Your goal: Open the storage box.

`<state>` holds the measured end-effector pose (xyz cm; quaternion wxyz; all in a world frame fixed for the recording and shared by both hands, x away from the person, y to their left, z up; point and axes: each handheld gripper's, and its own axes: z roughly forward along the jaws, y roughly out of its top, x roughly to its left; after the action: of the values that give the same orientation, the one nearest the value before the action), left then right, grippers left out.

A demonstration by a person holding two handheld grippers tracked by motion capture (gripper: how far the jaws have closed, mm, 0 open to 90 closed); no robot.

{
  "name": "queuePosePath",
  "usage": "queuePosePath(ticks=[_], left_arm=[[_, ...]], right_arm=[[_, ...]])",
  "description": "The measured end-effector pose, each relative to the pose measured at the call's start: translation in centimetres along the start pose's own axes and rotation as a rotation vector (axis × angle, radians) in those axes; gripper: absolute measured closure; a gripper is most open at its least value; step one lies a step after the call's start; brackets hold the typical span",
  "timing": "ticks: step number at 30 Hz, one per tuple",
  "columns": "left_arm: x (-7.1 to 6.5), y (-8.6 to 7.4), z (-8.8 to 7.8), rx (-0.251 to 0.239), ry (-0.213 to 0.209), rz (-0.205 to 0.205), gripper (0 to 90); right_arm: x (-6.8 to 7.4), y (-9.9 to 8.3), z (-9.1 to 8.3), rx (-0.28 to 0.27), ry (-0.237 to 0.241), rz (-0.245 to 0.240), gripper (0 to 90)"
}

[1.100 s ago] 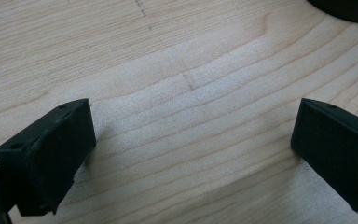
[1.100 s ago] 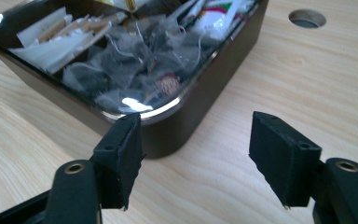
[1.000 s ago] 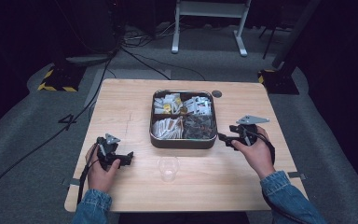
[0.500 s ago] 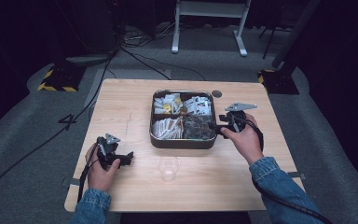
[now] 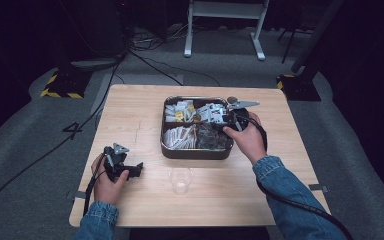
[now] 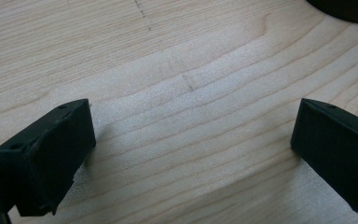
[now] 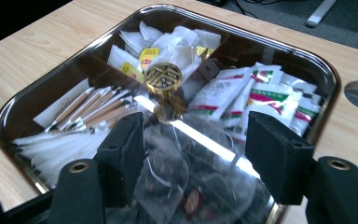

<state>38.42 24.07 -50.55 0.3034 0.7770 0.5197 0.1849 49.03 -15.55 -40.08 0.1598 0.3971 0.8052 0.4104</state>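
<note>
Dark flooring strewn with cables surrounds a pale wooden surface (image 5: 130,115), on which a metal tray (image 5: 196,153) with a glass lid and brass knob (image 7: 163,78) is seen from the high view. Four compartments are visible beneath the lid: white tea bags with yellow tags (image 7: 142,53) at the far side, red-and-green sachets (image 7: 256,93) beside them, paper sticks (image 7: 91,105) on the near left, and clear-wrapped tea bags (image 7: 168,177) nearest the camera. The right gripper (image 5: 223,120) is held over the tray's right half — its jaws spread, nothing between them, and the knob seen just ahead in the right gripper view. Its jaws have just been closing slightly. The left gripper (image 5: 139,169) is rested low on the surface near the front left edge, jaws wide apart and empty. A clear plastic cup (image 5: 180,180) stands upright and empty in front of the tray, well apart from both grippers. The work is judged to be at an early stage: the lid is on, no packet has been taken, and the cup has not been filled — opening the tray, lifting out a bag and bringing it to the cup all appear to remain.
</note>
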Motion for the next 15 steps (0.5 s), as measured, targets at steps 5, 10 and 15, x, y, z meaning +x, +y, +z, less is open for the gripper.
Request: queuePosePath(ticks=[5, 10, 15], left_arm=[[0.0, 0.0, 0.0, 0.0, 0.0, 0.0, 0.1], [0.0, 0.0, 0.0, 0.0, -0.001, 0.002, 0.1], [0.0, 0.0, 0.0, -0.002, -0.002, 0.004, 0.1]], right_arm=[[0.3, 0.9, 1.6, -0.003, 0.013, 0.006, 41.7], [0.8, 1.8, 3.6, 0.004, 0.022, 0.01, 42.8], [0.8, 2.0, 4.7, 0.006, 0.017, 0.022, 42.6]])
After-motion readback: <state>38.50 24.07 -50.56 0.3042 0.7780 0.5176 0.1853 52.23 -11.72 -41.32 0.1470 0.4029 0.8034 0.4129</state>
